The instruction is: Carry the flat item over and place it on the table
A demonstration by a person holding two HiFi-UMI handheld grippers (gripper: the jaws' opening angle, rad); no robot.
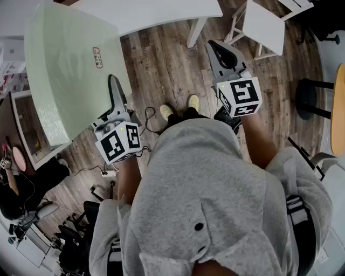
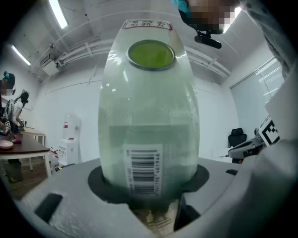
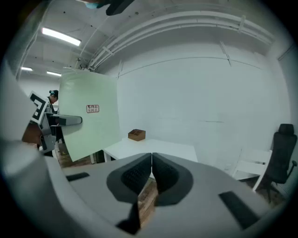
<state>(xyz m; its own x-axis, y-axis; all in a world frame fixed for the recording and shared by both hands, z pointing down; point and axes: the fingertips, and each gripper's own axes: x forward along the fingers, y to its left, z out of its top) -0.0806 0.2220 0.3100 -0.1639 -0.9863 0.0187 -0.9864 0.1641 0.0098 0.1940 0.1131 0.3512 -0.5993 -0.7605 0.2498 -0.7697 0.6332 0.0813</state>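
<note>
You had the flat item [image 1: 64, 70], a pale green panel, up in the air at the upper left of the head view. Your left tongs [image 1: 115, 91] were clenched on its near edge. The white surface [image 1: 161, 13] ran along the top of the frame, and the panel was near it but not yet over it. In the left gripper view the panel filled the middle of the picture, its barcode sticker [image 2: 145, 169] sitting right at the jaws. Your right tongs [image 3: 151, 173] were closed on nothing, pads together, and pointed toward the white surface.

The main risk was the single grip. One edge pinched by one pair of tongs left the whole panel hanging out to the side, so a quick turn could have made it pivot or slide out. Its far corner could also have clipped the rim of the white surface, or the dark table [image 1: 16, 135] at the left edge of the frame, as you swung round. The panel hid much of what lay to your left. A cable [image 1: 148, 116] lay on the wooden floor just ahead of your shoes, so a step there might have caught it. The small brown box [image 3: 136, 135] on the white surface could have ended up under the panel if you had set it down at that end.

By count there were one flat item, two tongs with only one loaded, one white surface, one brown box and one white chair [image 1: 264, 24].
</note>
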